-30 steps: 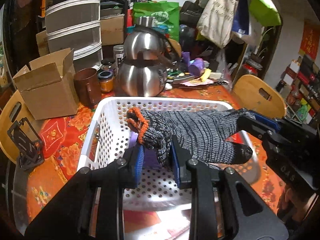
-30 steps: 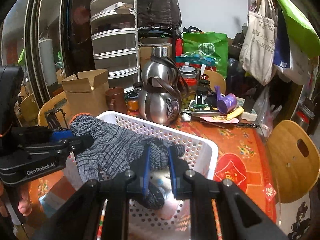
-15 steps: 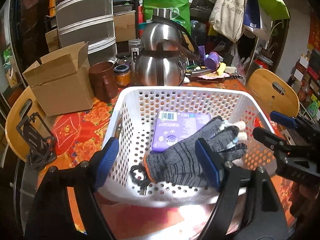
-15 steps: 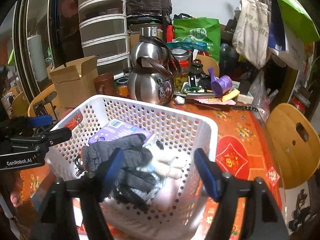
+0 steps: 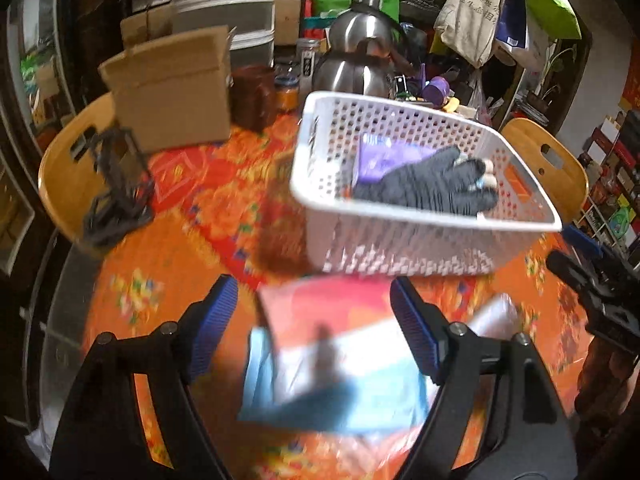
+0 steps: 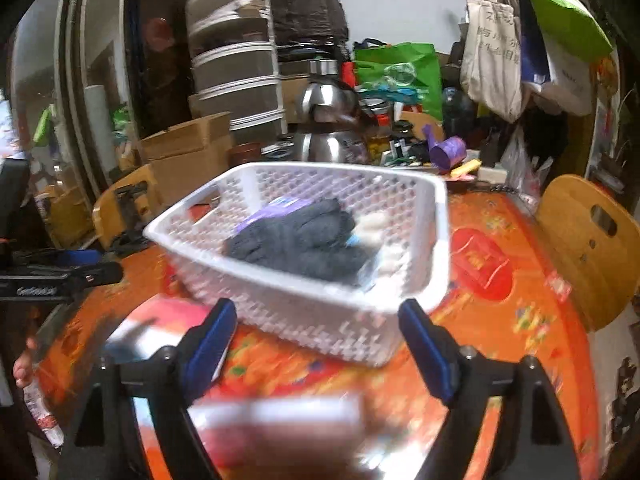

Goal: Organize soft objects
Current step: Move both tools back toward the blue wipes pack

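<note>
grey glove [image 5: 424, 186] lying inside white basket [image 5: 424, 216], long axis across it; both grippers, left gripper [image 5: 314, 330] and right gripper [image 6: 318, 350], gaping empty, right jaws just widening; flat packet [image 5: 340, 360] sitting nearer left.

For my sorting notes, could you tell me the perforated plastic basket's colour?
White perforated plastic basket, clearest in the left wrist view.

Motion blur, fisheye-warped dim edges
</note>
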The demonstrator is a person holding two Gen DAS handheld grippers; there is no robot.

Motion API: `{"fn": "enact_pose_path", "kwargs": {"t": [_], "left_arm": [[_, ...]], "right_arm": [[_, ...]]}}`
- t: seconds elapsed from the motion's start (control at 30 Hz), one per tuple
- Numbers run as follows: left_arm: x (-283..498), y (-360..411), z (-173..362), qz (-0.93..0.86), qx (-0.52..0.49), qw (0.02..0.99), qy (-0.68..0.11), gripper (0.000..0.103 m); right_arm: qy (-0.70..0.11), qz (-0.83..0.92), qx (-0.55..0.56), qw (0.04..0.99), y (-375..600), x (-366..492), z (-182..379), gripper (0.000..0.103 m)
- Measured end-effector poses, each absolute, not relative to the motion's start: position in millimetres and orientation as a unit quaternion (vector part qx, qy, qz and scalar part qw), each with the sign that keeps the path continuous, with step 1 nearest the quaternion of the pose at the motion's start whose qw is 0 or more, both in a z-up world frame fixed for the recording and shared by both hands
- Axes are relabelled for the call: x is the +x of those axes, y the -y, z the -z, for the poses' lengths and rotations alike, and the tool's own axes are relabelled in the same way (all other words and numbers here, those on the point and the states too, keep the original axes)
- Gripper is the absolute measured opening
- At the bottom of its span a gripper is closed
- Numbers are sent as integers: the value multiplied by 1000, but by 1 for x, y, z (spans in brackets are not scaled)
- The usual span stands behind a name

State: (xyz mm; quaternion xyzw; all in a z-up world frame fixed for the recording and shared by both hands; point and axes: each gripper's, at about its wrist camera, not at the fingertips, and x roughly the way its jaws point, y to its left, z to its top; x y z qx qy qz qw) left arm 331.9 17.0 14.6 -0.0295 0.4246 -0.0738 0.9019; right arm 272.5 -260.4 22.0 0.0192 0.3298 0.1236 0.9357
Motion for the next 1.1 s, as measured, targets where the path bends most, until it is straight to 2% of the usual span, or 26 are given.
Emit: {"fn": "enact_pose_path", "kwargs": {"t": [0.1, 0.17, 0.33, 0.5, 0.67, 0.77, 0.9, 1.1], "left_arm": [[307, -36, -2, 76, -50, 899, -429, 77], [292, -46, 9, 75, -59, 897, -431, 77], [271, -56, 45, 76, -62, 889, -448, 77], [262, -65, 72, 77, -73, 883, -457, 77], [265, -73, 90, 98, -85, 878, -460, 77], [267, -72, 90, 108, -77, 881, -453, 77], [270, -67, 91, 132, -69, 880, -451, 77], [280, -63, 97, 170, -91, 866, -462, 76]], "right_arm": [[-332, -140, 6, 933, 247, 245, -16, 84], [-333, -153, 22, 930, 241, 231, -7, 88], [-375, -172, 41, 910, 220, 221, 27, 88], [-397, -207, 76, 891, 196, 217, 49, 88], [-394, -210, 52, 893, 164, 214, 53, 87], [-399, -210, 22, 892, 143, 214, 57, 84], [-415, -216, 9, 884, 127, 224, 65, 75], [-431, -225, 31, 873, 126, 240, 73, 66]]}}
